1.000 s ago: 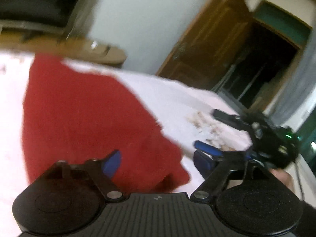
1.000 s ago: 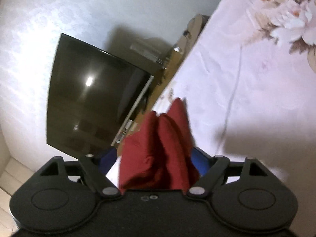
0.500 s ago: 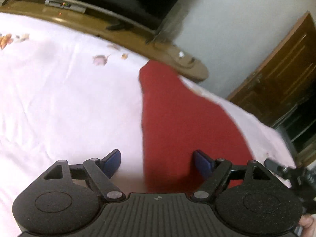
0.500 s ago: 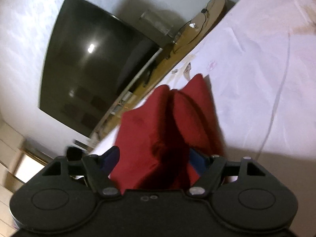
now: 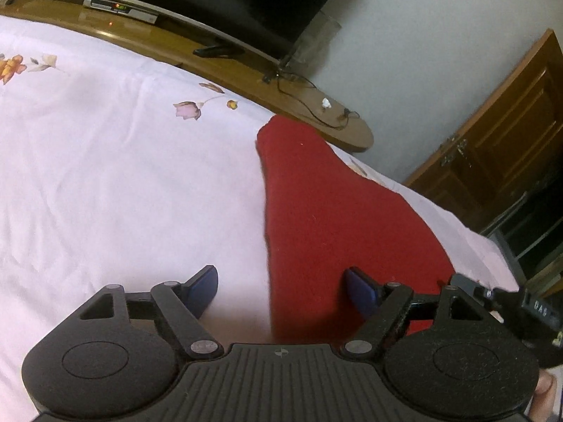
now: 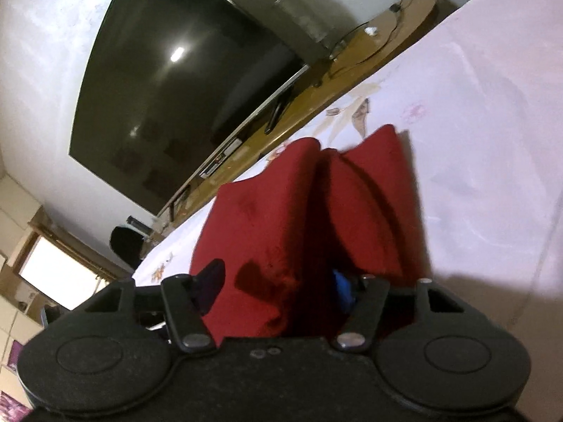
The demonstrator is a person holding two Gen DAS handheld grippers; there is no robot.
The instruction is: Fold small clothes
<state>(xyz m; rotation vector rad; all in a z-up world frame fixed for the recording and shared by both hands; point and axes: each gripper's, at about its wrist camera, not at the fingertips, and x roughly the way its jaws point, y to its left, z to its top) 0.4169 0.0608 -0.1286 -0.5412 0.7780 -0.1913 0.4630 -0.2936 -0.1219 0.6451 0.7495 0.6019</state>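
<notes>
1. Red garment (image 5: 337, 218): small knitted piece lying on the bed (image 5: 105, 176), spread flat toward the foot edge in the left wrist view. In the right wrist view (image 6: 299, 218) it stands bunched in two raised folds.
2. Left hand-held gripper (image 5: 281, 290): jaws spread wide, holding nothing. Its blue fingertips (image 5: 362, 292) straddle the garment's near left edge, one over the red cloth, the other over bare sheet.
3. Right hand-held gripper (image 6: 278, 286): red cloth fills the gap between its jaws, gathered there. Whether the pads press it firmly cannot be told.
4. Bed: covered with a pale pink sheet printed with flowers (image 5: 190, 109).
5. Television (image 6: 183, 81): dark screen on the wall beyond the bed.
6. Wooden shelf (image 5: 246, 81): under the television, bearing cables and a set-top box (image 5: 119, 8).
7. Wooden door (image 5: 510, 140): at right of the left wrist view.
</notes>
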